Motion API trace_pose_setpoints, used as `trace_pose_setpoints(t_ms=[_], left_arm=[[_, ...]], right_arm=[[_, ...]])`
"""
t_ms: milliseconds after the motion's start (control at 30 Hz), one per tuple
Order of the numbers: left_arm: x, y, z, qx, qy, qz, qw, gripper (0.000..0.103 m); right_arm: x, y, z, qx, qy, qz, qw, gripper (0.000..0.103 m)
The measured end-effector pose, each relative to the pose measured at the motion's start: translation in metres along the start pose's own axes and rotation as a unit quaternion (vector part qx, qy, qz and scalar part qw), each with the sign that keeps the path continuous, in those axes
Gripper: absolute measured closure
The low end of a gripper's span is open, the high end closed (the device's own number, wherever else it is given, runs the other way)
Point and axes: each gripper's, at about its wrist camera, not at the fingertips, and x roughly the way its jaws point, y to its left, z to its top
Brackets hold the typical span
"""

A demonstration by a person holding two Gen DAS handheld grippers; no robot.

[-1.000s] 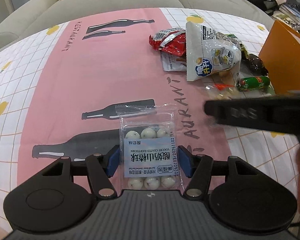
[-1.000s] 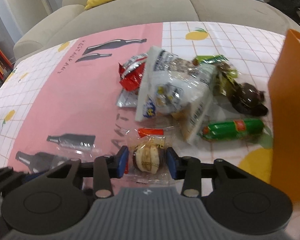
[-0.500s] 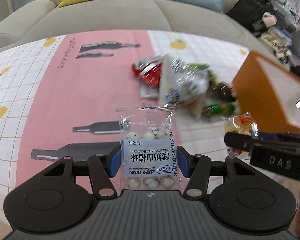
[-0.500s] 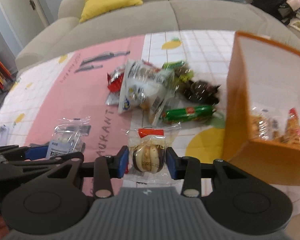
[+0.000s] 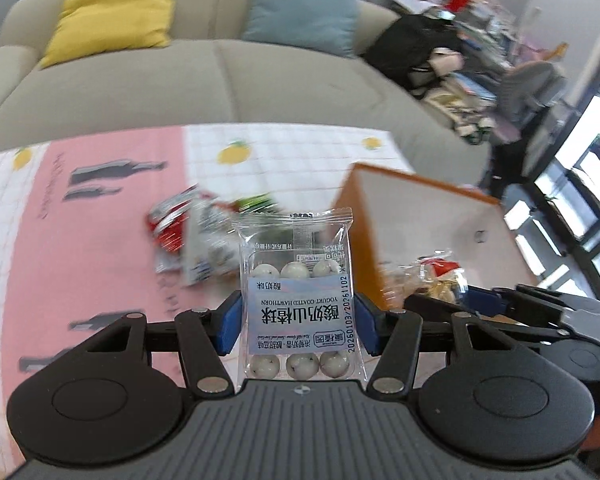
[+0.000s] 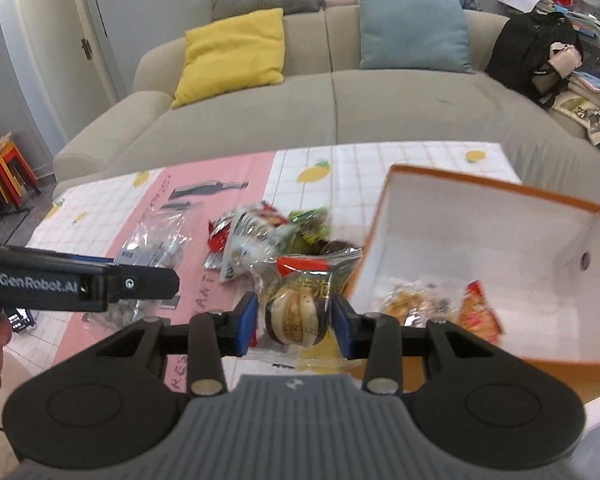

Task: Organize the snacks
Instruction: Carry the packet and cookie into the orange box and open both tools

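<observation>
Both packets are up off the surface now: the left tool [image 5: 298, 322] clamps the clear yogurt-hawthorn ball packet [image 5: 296, 300], the right tool [image 6: 294, 322] grips the wrapped round biscuit snack [image 6: 296, 314], both swung toward the open orange box [image 6: 500, 216] at right, ready to drop in.

Left hand-held gripper [image 5: 298, 326], right hand-held gripper [image 6: 294, 322] — both clamped, raised.

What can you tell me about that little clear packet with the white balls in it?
The hawthorn packet is a small clear plastic pouch with crimped ends, held upright and off the table between the left gripper's blue pads. White balls show in rows of three above and below a pale blue label reading "Yogurt-Coated Hawthorn", seen upside down.
</observation>
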Motion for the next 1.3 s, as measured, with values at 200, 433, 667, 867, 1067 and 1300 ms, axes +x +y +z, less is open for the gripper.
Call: trace_pose_setpoints(t_ms=[200,433,667,867,1067,1300], left_arm=[[0.014,-0.048,0.034,0.051,0.003,-0.051,0.9974,0.038],[0.074,-0.097,0.064,0.111,0.060,-0.083,0.9885,0.038],[0.135,-0.137,0.077,0.213,0.094,-0.046,0.9713,0.038],[0.185,-0.150,0.069,0.311,0.138,-0.022,0.9399,0.038],[0.222,-0.160,0.059,0.367,0.151,0.009,0.9181,0.038],[0.254,-0.163,0.049,0.407,0.169,0.040,0.8965,0.036]], right_arm=[[-0.023,-0.055,0.024,0.025,-0.010,-0.011,1.000,0.064],[0.001,-0.134,0.039,0.096,0.041,-0.033,0.994,0.064],[0.052,-0.175,0.043,0.103,0.103,-0.029,0.989,0.064],[0.100,-0.212,0.041,0.141,0.158,-0.029,0.977,0.064],[0.128,-0.225,0.038,0.174,0.177,-0.018,0.969,0.064],[0.152,-0.231,0.037,0.184,0.199,-0.010,0.963,0.064]])
